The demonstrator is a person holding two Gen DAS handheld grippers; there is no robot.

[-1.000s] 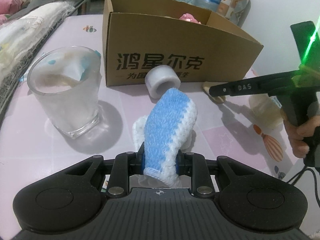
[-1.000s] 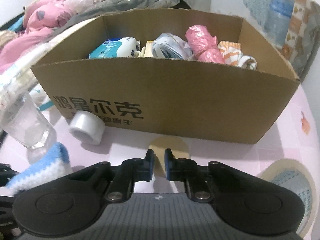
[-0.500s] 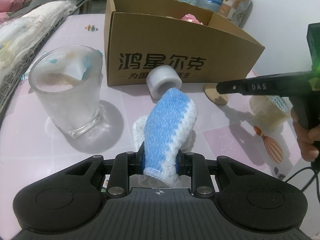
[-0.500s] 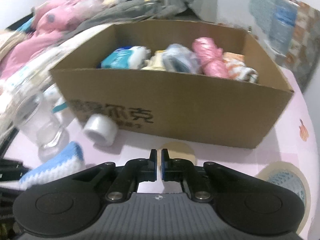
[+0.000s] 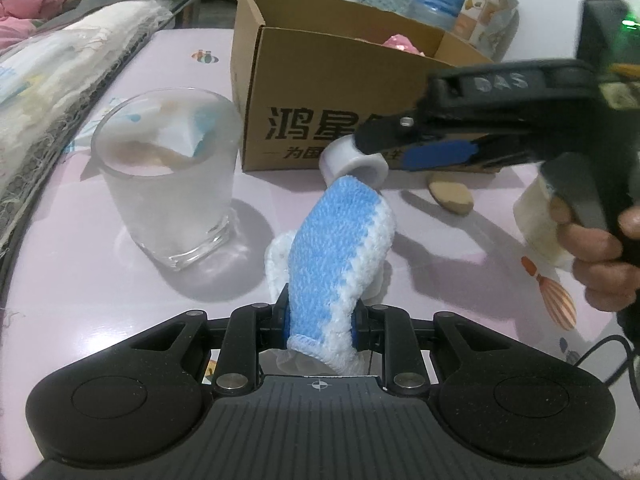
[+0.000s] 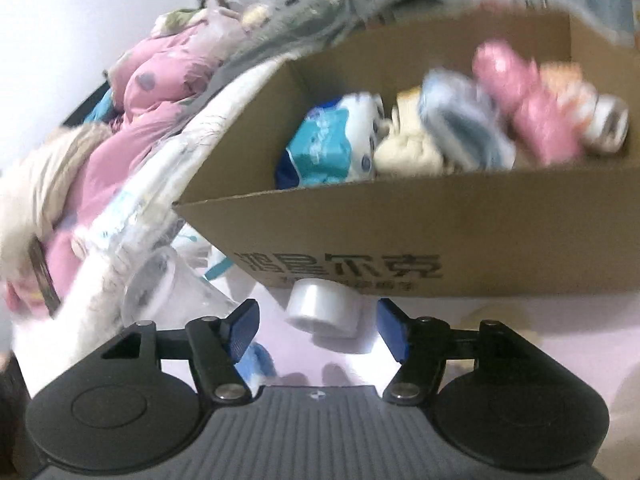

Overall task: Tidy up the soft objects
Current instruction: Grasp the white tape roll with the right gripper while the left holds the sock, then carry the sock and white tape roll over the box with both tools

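Our left gripper [image 5: 320, 316] clamps the blue-and-white knitted cloth [image 5: 340, 252] above the pink table [image 5: 80, 300]. Our right gripper [image 6: 318, 330] – jaws just widened – holds nothing, facing the white tape roll [image 6: 324, 308].

We record the knitted cloth [image 5: 340, 256] as sky blue with a white crocheted border. The cardboard box [image 5: 320, 92] is plain brown with black printed characters on its front wall. The table [image 5: 100, 320] reads pale lilac-pink with small printed motifs, one an orange-and-white striped balloon shape. The glass [image 5: 168, 184] is clear but frosted white. The tape roll [image 5: 352, 158] is white and translucent. The left gripper [image 5: 320, 320] is black with blue pads; the right gripper [image 6: 318, 330] is likewise black, its pads blue. Inside the box we note a blue-and-white packet [image 6: 332, 140], a cream cloth [image 6: 408, 152] and a pink bundle [image 6: 524, 100]. The bedding [image 6: 132, 120] is pink with grey-purple dots.
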